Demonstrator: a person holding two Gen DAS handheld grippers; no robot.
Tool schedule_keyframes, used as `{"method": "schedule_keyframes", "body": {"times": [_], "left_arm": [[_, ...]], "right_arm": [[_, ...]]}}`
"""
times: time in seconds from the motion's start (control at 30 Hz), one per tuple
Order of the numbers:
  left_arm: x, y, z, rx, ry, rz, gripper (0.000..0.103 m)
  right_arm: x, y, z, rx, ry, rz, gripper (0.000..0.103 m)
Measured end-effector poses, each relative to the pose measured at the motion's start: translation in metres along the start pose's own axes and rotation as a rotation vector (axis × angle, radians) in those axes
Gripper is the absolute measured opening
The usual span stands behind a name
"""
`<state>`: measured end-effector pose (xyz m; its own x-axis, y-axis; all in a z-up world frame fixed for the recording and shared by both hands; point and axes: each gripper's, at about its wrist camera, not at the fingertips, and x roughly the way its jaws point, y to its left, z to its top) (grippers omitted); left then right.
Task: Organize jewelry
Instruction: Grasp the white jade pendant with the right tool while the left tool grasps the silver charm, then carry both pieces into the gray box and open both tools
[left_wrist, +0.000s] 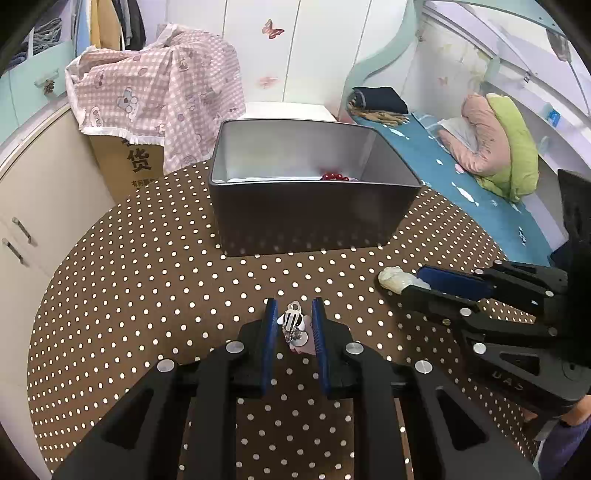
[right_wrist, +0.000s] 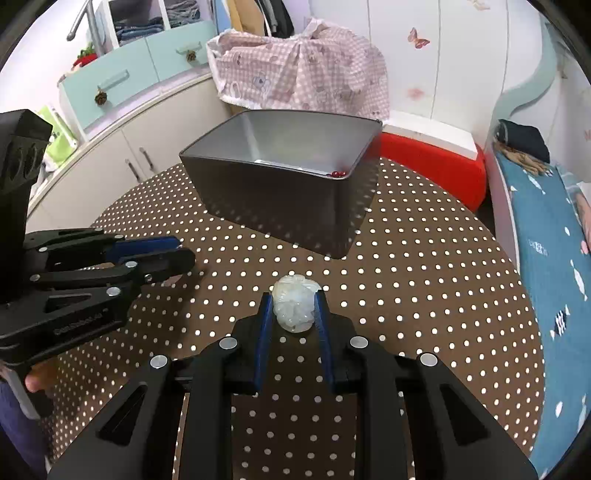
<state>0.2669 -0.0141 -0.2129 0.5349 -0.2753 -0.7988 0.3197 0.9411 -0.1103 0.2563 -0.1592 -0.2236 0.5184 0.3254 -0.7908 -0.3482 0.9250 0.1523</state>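
Note:
A dark grey open box (left_wrist: 314, 214) stands on the brown polka-dot table (left_wrist: 147, 277), with red beads (left_wrist: 334, 176) inside. My left gripper (left_wrist: 294, 314) is open, its blue pads on either side of a small silver and pink ornament (left_wrist: 293, 326) lying on the table, with a gap on each side. My right gripper (right_wrist: 294, 306) is shut on a pale white carved pendant (right_wrist: 295, 304), low over the table. The pendant also shows in the left wrist view (left_wrist: 397, 278). The box (right_wrist: 280, 199) and beads (right_wrist: 338, 173) show in the right wrist view too.
A cardboard carton under a pink checked cloth (left_wrist: 159, 96) stands behind the table on the left. A bed with a blue sheet (left_wrist: 461, 173) and pillows runs along the right. Cream cabinets (left_wrist: 33, 214) are on the left. A red stool (right_wrist: 432, 162) is behind the box.

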Motion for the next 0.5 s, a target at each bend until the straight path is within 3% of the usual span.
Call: {"method": "schedule_keyframes", "body": {"times": [0.13, 0.23, 0.33, 0.4, 0.5], "left_arm": [[-0.002, 0.002, -0.001, -0.001, 0.001, -0.008, 0.017], [-0.003, 0.000, -0.003, 0.001, 0.001, -0.010, 0.017], [-0.003, 0.000, -0.003, 0.000, 0.000, -0.011, 0.017], [-0.004, 0.000, -0.003, 0.000, -0.001, -0.011, 0.017], [-0.007, 0.000, -0.002, -0.002, -0.007, -0.021, 0.017]], "right_arm": [[0.007, 0.005, -0.002, -0.016, 0.009, -0.024, 0.026], [0.012, 0.007, 0.000, -0.015, 0.010, -0.033, 0.040], [0.018, 0.011, 0.003, -0.029, 0.005, -0.044, 0.040], [0.020, 0.013, 0.005, -0.046, 0.001, -0.068, 0.029], [0.021, 0.012, 0.008, -0.036, 0.002, -0.059, 0.029]]}}
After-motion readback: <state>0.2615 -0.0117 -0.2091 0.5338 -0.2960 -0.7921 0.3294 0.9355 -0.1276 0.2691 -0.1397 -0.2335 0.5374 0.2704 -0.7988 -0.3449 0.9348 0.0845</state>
